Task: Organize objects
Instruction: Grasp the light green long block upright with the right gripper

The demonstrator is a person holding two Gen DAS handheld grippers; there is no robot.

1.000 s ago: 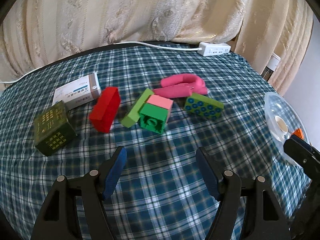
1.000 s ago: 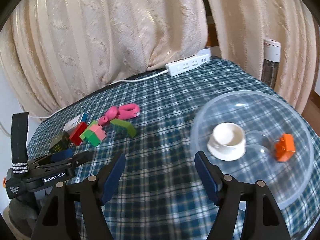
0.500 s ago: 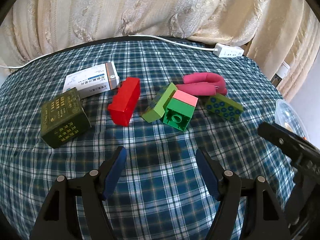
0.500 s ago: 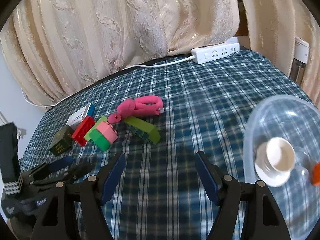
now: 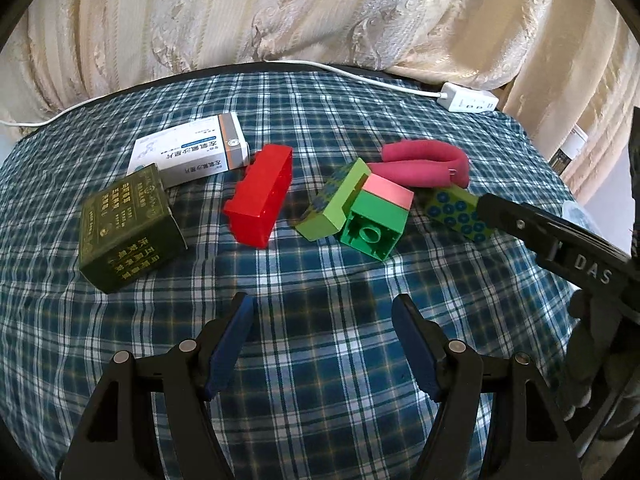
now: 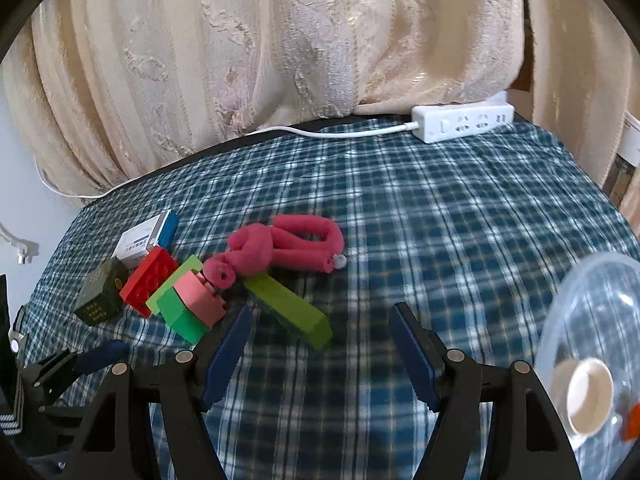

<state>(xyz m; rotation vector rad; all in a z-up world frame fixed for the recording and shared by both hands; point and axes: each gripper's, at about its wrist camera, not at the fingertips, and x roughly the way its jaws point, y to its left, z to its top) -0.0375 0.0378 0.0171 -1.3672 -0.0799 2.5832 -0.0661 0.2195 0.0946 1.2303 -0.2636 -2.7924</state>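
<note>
Loose objects lie grouped on a blue plaid cloth: a dark green box (image 5: 128,228), a white medicine box (image 5: 188,154), a red brick (image 5: 260,198), a green and pink brick (image 5: 376,216), a light green brick (image 5: 334,200), a green brick with blue dots (image 5: 456,212) and a pink plush toy (image 5: 424,164). My left gripper (image 5: 322,344) hovers open and bare just in front of them. My right gripper (image 6: 320,352) is open too, with the long green brick (image 6: 288,308) and the plush toy (image 6: 288,248) ahead of it.
A clear plastic bowl (image 6: 592,320) at the right holds a white cup (image 6: 588,394) and an orange piece (image 6: 632,426). A white power strip (image 6: 464,122) and its cable lie at the table's far edge under cream curtains. The right gripper's body (image 5: 560,240) crosses the left view.
The right gripper has swung left, away from the bowl and toward the bricks and plush toy. It has pushed further into the left view. The left gripper shifted slightly toward the boxes.
</note>
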